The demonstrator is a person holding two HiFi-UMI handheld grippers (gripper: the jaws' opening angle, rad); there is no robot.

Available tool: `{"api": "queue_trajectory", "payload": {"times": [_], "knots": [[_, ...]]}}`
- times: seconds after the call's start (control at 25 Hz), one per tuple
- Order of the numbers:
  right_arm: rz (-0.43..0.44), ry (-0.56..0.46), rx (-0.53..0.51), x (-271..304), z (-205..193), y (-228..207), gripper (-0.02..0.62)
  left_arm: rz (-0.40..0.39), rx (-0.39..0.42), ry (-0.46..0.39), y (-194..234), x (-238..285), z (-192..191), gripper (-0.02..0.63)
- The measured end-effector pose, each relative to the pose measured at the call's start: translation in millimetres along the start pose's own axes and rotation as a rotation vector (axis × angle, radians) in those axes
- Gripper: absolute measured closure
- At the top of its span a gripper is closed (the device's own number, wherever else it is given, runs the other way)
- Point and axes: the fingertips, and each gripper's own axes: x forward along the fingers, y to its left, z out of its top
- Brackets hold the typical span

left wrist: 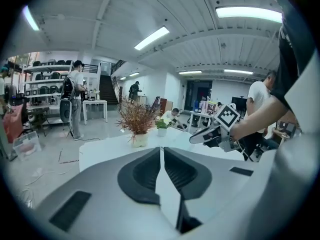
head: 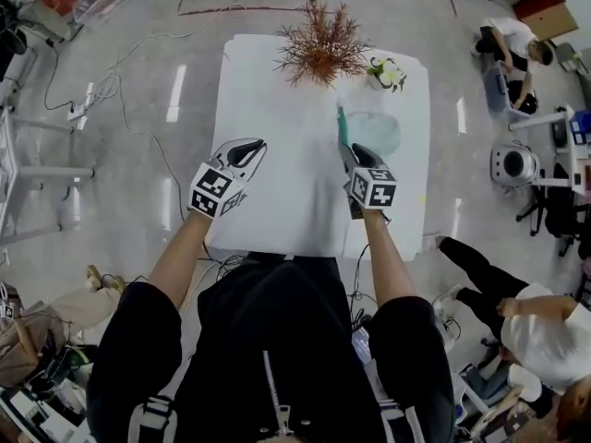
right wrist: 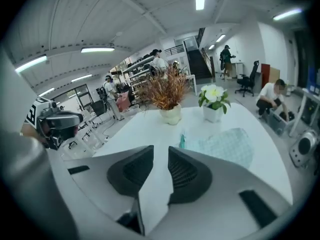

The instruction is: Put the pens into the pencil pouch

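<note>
White surface [head: 277, 109]: carries a mint-green mesh pencil pouch [head: 377, 132] on its right half, lying flat. One teal pen [head: 342, 125] lies along the pouch's left edge, close against it. No view shows whether the pen's end is inside the pouch opening.

At the far edge of the surface stand a pot of dried reddish-brown plant [head: 321, 49] and, to its right, a small pot of white flowers [head: 386, 74]. The pouch lies just on the near side of the flower pot.

Left gripper [left wrist: 161, 150]: jaws closed together, only a thin slit between the pads, nothing held. In the head view it sits over the left part of the surface, well apart from the pouch and the pen, and points toward the plants.

Right gripper [right wrist: 160, 150]: jaws parted with a clear gap, nothing between the pads. It is held above the surface on the near side of the pouch and points down at the pen and pouch, touching neither.
</note>
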Motion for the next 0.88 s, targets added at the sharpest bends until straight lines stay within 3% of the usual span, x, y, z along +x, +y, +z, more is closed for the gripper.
{"api": "queue_trajectory", "payload": {"times": [0.48,0.88], "knots": [[0.015,-0.217,-0.075,-73,56,48,0.583,0.053,-0.001,-0.141,-5,-30,47,0.583],[-0.003,-0.403,-0.158,-132,94,88,0.586,0.095,0.031,-0.212,-1,-56,84,0.583]]}}
